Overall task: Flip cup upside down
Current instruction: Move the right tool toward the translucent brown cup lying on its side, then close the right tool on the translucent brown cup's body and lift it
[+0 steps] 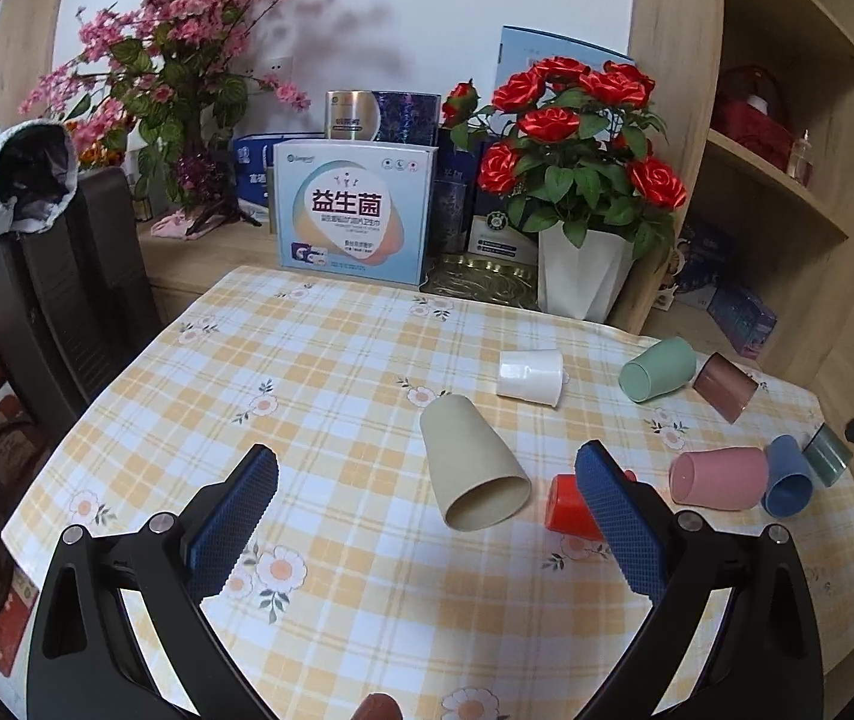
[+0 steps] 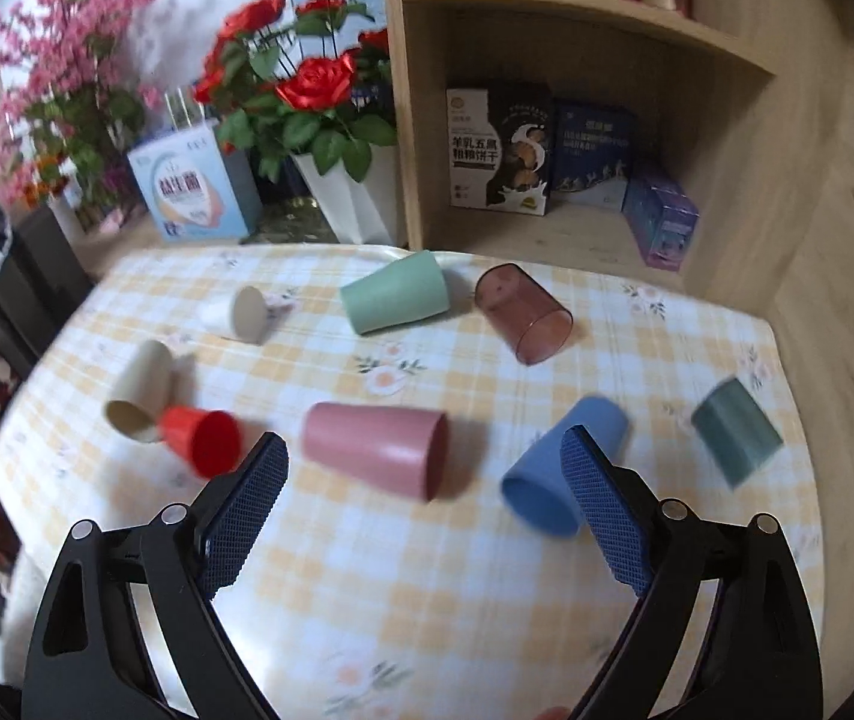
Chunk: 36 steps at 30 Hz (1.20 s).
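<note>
Several cups lie on their sides on the checked tablecloth [image 1: 330, 360]. A beige cup [image 1: 473, 463] lies just ahead of my open, empty left gripper [image 1: 427, 474], with a red cup [image 1: 568, 507] behind its right finger. A white cup [image 1: 530, 375], light green cup [image 1: 658, 369], brown translucent cup [image 1: 725, 385], pink cup [image 1: 718, 477], blue cup [image 1: 787, 483] and dark green cup [image 1: 827, 454] lie further right. My right gripper [image 2: 423, 468] is open and empty, above the pink cup [image 2: 375, 447], with the blue cup [image 2: 565, 471] by its right finger.
A white pot of red roses [image 1: 583, 276], a printed box [image 1: 354, 219] and pink blossoms [image 1: 186, 60] stand behind the table. A wooden shelf [image 2: 607, 120] with boxes stands at the right. A dark chair [image 1: 60, 288] with a jacket stands at the left.
</note>
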Each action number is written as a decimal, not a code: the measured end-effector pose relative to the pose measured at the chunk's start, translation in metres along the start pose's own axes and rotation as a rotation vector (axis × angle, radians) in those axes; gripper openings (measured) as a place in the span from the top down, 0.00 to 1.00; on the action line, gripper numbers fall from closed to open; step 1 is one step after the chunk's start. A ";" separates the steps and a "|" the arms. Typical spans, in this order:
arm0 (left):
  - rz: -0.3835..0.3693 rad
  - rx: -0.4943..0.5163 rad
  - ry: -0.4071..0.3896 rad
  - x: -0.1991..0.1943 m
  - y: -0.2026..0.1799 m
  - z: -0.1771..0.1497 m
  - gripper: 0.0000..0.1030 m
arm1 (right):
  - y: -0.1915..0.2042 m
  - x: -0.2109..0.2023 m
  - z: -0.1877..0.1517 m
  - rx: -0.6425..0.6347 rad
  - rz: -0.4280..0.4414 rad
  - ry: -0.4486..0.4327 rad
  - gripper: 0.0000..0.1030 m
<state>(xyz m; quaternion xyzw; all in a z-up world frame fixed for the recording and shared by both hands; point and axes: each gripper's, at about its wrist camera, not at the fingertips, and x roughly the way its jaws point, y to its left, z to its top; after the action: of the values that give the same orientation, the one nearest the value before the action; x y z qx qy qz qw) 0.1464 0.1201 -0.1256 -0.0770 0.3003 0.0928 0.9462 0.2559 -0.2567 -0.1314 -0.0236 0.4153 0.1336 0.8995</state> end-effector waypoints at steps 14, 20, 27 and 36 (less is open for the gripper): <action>-0.022 -0.020 0.022 0.052 0.002 0.011 0.06 | -0.045 0.177 0.088 -0.310 -0.164 0.168 0.13; -0.060 -0.042 0.095 0.075 0.003 0.005 0.06 | -0.058 0.259 0.112 -0.278 -0.157 0.367 0.14; -0.001 -0.052 0.132 0.083 0.007 -0.004 0.06 | -0.072 0.307 0.110 -0.146 -0.172 0.503 0.34; -0.025 -0.075 0.150 0.073 0.011 -0.006 0.06 | -0.097 0.269 0.109 0.091 -0.139 0.413 0.36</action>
<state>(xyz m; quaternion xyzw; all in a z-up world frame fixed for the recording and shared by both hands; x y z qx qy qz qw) 0.1995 0.1388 -0.1738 -0.1231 0.3658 0.0861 0.9185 0.5287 -0.2736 -0.2691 -0.0387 0.5938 0.0446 0.8025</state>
